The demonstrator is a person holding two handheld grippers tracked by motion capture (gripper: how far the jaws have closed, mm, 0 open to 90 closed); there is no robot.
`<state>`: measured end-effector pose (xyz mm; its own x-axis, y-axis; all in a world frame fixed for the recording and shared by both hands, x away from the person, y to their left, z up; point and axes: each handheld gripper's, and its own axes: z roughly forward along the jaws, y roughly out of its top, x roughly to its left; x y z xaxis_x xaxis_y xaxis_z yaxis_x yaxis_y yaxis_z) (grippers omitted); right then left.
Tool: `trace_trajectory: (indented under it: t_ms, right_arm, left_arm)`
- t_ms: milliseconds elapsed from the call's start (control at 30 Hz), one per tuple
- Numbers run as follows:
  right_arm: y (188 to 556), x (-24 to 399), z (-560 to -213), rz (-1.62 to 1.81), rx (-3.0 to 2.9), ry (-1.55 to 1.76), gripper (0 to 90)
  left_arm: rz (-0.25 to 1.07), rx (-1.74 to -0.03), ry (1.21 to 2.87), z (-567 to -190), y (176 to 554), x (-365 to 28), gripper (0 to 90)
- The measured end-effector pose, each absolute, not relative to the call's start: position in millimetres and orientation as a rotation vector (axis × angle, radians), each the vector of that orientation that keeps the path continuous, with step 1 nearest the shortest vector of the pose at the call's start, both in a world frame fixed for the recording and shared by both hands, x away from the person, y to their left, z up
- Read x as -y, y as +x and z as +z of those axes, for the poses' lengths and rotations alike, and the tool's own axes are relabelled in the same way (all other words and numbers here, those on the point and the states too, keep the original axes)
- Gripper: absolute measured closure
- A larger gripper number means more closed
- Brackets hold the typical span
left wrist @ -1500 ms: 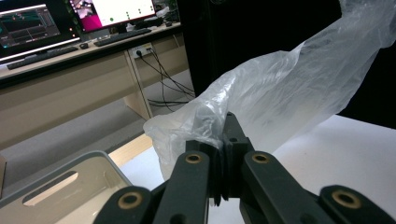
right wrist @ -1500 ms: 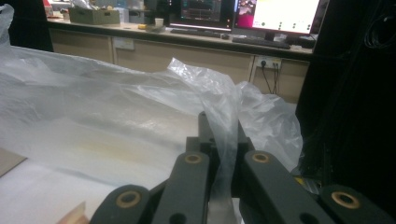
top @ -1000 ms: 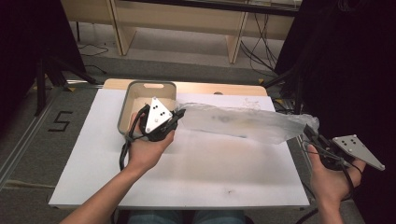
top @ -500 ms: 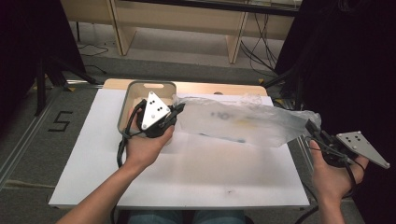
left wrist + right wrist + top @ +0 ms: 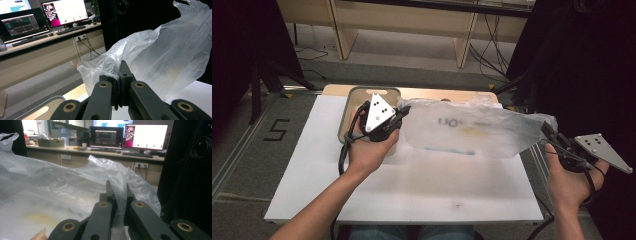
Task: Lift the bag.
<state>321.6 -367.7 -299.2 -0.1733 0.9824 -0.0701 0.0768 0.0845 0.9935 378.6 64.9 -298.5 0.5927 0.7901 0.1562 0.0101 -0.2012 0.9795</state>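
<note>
Plastic bag (image 5: 477, 131) taut above table (image 5: 412, 190)

Dim room w/ dark edges, soft focus, glare on monitors (image 5: 147, 136), bag (image 5: 472, 131) blurred.

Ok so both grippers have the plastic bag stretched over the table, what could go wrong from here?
The left gripper and right gripper each pinch only a thin edge of the plastic bag, so the film could slip out or tear if it is pulled tighter. The sagging bag might also snag on the tray beside the left gripper.
</note>
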Motion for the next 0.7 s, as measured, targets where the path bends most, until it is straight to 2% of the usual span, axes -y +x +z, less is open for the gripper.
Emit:
trace_trajectory:
  t_ms: [700]
  right_arm:
    - [358, 356, -324, 1.217, -1.481, 1.186, 90.0]
  left_arm:
    - [0.822, -0.765, 1.675, -314, 421, -50, 89.5]
